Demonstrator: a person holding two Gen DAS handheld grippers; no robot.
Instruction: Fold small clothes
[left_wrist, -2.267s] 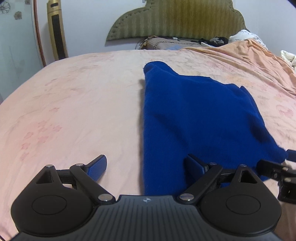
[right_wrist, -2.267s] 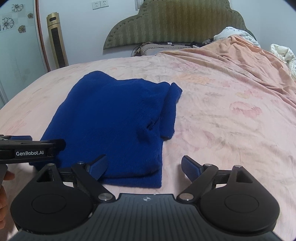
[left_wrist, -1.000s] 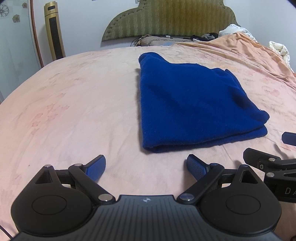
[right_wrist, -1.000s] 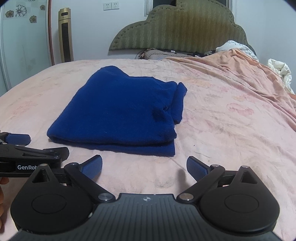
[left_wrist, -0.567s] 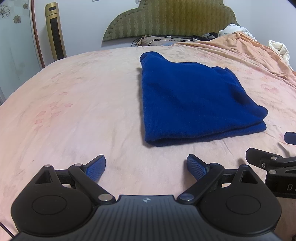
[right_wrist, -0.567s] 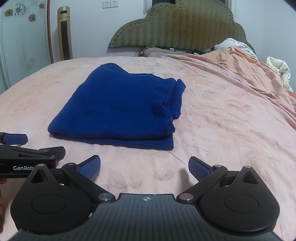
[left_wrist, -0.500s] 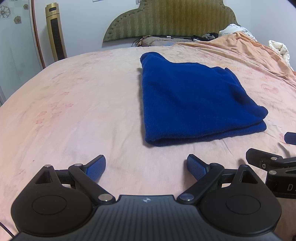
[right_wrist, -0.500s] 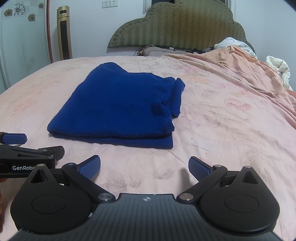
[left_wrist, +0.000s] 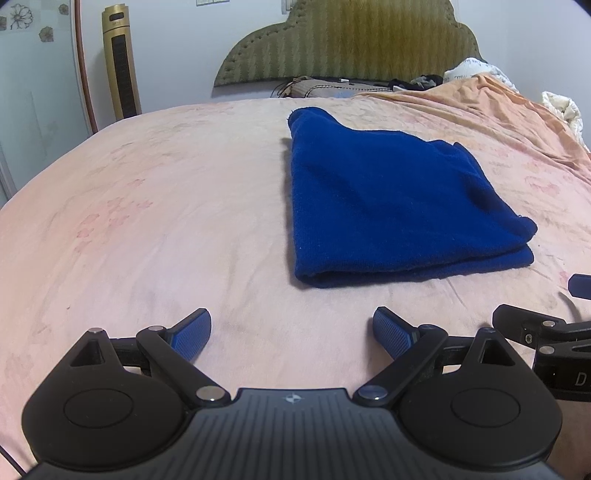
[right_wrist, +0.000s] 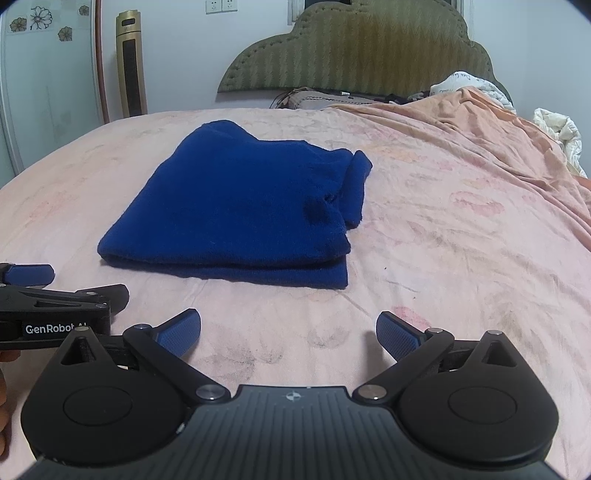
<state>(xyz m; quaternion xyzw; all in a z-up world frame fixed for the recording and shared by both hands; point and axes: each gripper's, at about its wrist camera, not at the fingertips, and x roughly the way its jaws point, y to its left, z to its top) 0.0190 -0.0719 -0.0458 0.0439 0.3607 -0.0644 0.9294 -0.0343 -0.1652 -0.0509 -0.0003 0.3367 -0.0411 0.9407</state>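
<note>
I see the deep blue knitted garment (left_wrist: 391, 206) folded into a thick rectangle, lying flat on the pale pink floral bedsheet (left_wrist: 166, 221) toward the middle of the bed. My left tongs (left_wrist: 291, 332) hang just short of its near folded edge, blue-padded fingers (left_wrist: 192, 334) spread wide with only sheet between them. My right tongs (right_wrist: 288, 334) sit the same way, splayed wide and holding nothing, near the garment's front right corner (right_wrist: 340, 275) without touching it. In the right wrist view the other tool shows at the left edge with white lettering reading "GenRobot.AI" (right_wrist: 55, 328); in the left wrist view I can read only a "D" on the neighbouring body (left_wrist: 581, 378). Behind stand an olive padded headboard (right_wrist: 362, 48), a gold tower fan (right_wrist: 131, 62) and a rumpled peach blanket (right_wrist: 480, 129).
</note>
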